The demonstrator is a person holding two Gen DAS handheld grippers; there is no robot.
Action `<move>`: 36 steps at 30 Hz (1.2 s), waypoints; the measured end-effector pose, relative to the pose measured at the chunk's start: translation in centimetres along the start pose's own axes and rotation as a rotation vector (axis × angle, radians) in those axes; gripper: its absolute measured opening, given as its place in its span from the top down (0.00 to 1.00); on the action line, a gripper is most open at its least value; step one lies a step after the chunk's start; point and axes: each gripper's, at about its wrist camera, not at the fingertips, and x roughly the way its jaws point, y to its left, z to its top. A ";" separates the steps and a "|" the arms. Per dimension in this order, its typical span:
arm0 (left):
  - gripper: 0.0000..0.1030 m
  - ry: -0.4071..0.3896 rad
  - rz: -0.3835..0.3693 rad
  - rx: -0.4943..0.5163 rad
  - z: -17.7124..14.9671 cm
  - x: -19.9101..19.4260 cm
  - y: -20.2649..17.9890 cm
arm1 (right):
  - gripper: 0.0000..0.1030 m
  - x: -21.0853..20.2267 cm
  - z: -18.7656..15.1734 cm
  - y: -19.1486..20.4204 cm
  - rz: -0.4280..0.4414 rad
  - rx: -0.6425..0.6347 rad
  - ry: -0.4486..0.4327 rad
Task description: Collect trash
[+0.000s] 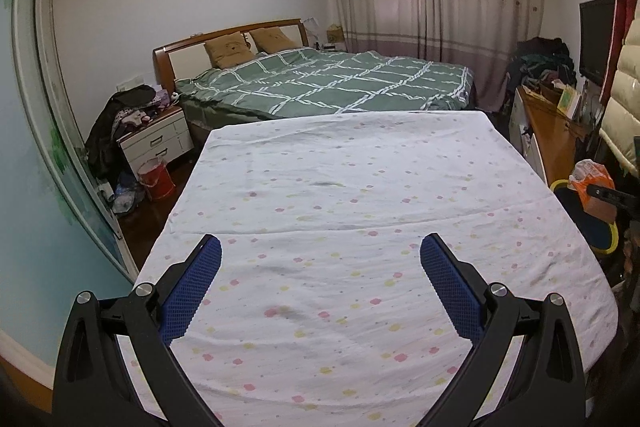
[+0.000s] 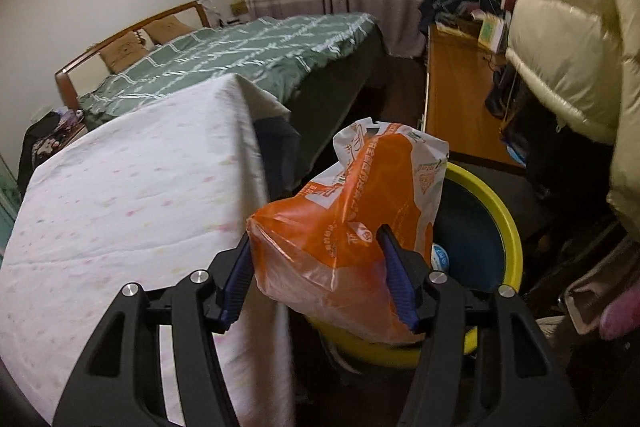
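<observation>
The right tool (image 2: 316,271) grips the orange bag (image 2: 352,219) at lower centre, above the yellow bin (image 2: 502,215); the left tool (image 1: 320,267) gapes empty over the bare table (image 1: 340,187); only dropping remains, I judge.

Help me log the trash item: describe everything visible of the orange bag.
The orange bag is thin, crinkled plastic, orange with white panels and printed text, puffed and partly translucent low down. The right gripper pinches it between blue pads, holding it in the air, top corners up, over the yellow-rimmed bin, beside the table's cloth. In the left view it shows small at the far right.
</observation>
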 end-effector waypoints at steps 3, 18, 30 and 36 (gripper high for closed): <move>0.05 0.007 0.004 0.011 0.1 0.3 -0.6 | 0.44 2.0 0.6 -1.6 -0.025 0.020 0.013; 0.05 0.029 -0.027 -0.004 0.5 1.0 -0.7 | 0.21 1.6 0.6 -3.6 -0.026 0.067 0.043; 0.05 0.010 -0.021 -0.096 -1.1 -1.8 2.7 | 0.07 -13.0 -3.5 5.6 0.081 -0.124 -0.139; 0.05 -0.042 -0.020 -0.121 -1.2 -5.1 3.9 | 0.07 -18.9 -4.8 8.0 0.086 -0.178 -0.217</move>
